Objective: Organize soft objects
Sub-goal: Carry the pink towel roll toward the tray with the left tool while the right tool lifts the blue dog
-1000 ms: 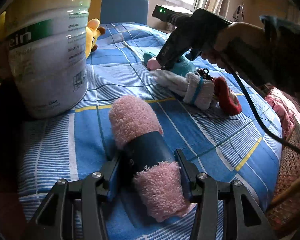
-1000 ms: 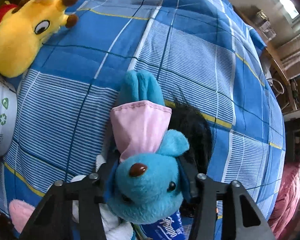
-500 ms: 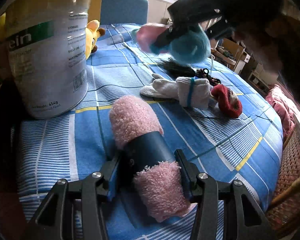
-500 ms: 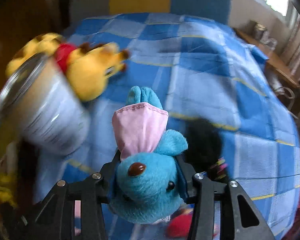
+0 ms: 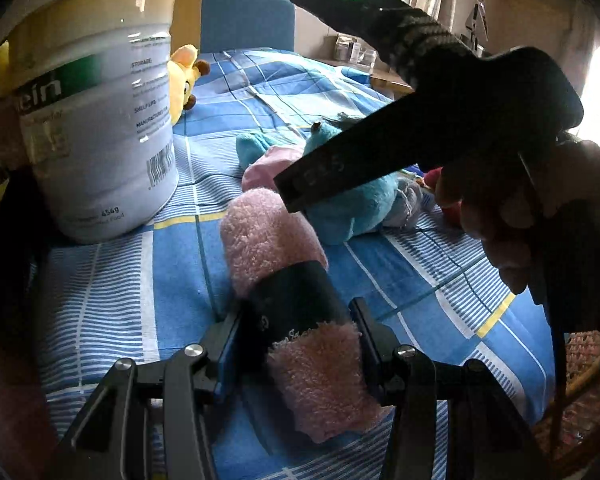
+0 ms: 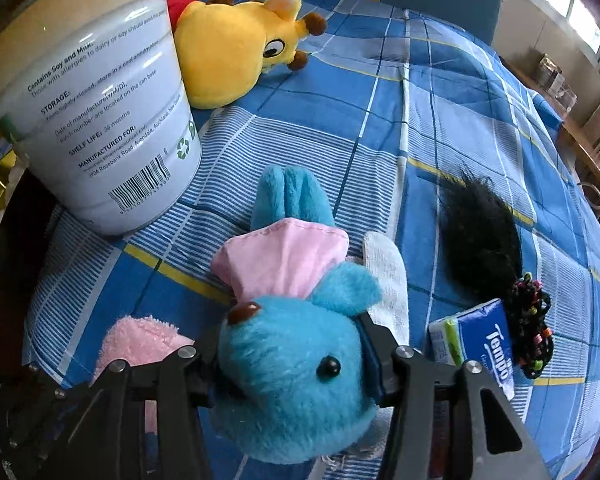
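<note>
Your right gripper (image 6: 296,364) sits at bottom centre, its jaws opening around the blue plush (image 6: 296,376), which lies on the cloth (image 6: 440,128). Your left gripper (image 5: 296,348) clamps the pink roll (image 5: 296,320) at its dark band, low centre.

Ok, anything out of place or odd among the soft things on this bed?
Yes: a hard tin stands among the plush toys, the yellow toy lies toppled against it, and a tissue pack sits under the black hairpiece. Nothing looks spilled or damaged.
</note>
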Demonstrator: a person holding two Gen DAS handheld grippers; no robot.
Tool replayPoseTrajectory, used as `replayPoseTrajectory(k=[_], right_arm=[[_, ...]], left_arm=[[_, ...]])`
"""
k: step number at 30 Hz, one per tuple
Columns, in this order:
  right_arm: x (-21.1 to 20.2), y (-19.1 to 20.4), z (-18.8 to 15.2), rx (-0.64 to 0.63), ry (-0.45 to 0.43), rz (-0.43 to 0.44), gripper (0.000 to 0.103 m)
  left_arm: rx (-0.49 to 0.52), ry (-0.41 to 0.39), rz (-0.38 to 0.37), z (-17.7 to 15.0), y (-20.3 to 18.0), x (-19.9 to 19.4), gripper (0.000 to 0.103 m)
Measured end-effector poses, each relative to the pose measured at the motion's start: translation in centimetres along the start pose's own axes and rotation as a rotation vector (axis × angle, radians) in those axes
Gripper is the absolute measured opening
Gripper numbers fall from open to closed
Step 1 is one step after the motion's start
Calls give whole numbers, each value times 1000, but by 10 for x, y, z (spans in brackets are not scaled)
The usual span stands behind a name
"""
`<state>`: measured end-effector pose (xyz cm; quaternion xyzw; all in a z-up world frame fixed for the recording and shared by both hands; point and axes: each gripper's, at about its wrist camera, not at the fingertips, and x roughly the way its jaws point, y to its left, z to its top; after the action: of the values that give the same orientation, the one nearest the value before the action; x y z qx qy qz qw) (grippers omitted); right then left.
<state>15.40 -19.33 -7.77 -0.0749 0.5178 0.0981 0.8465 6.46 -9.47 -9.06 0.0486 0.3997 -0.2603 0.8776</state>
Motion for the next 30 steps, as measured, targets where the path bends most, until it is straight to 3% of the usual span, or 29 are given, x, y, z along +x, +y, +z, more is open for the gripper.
replayPoseTrajectory(k=[11, 20, 23, 30], right_arm=[[-9, -2, -8, 0, -14, 26, 53], [-6, 2, -9, -50, -29, 4, 53], [-6, 3, -10, -63, -33, -1, 55], [-6, 11, -13, -109, -37, -36, 57]], left_arm=[[-13, 3, 20, 0, -1, -1, 49], [-10, 45, 57, 3, -8, -9, 41], [-48, 52, 61, 6, -3, -20, 40], [-92, -17, 94, 13, 10, -65, 39]])
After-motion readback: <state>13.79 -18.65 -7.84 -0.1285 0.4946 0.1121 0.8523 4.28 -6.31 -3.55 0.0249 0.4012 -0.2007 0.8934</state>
